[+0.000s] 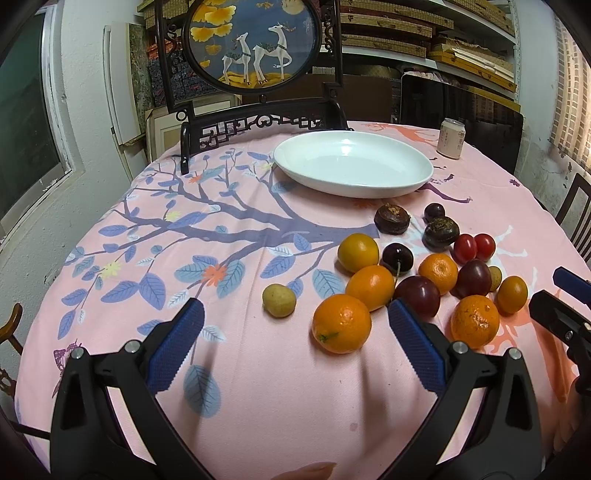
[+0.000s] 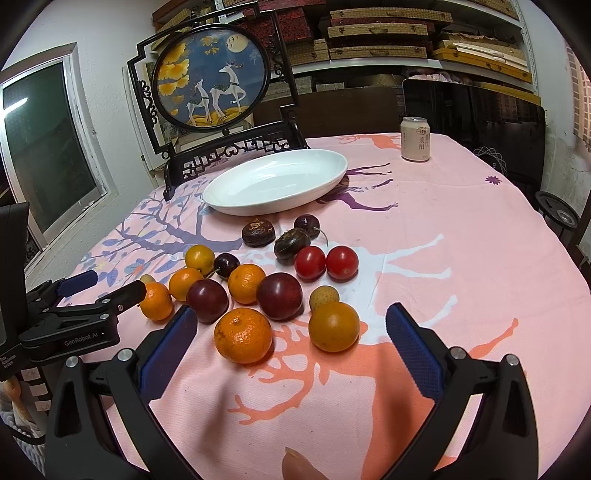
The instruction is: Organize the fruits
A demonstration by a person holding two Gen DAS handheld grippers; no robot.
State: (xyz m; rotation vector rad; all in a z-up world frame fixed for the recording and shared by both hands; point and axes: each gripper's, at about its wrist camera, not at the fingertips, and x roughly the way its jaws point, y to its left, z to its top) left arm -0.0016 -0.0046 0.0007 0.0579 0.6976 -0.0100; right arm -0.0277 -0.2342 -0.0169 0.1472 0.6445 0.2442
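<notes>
Up at the top of the frame stands a dark carved wooden screen (image 2: 212, 79), its round panel showing two white deer and yellow ginkgo leaves on blue. Over to the upper right, a pale drink can (image 2: 416, 138) sits upright near the far edge of the worktop (image 2: 461, 229), which wears a pink cloth printed with a blue-leafed tree and orange deer shapes. Left edge, a window (image 2: 44, 147) with a white frame. Along the top right, shelves (image 2: 424, 33) packed with flat woven boxes. A dark chair back (image 1: 580, 210) pokes in at the right edge of the left wrist view.
</notes>
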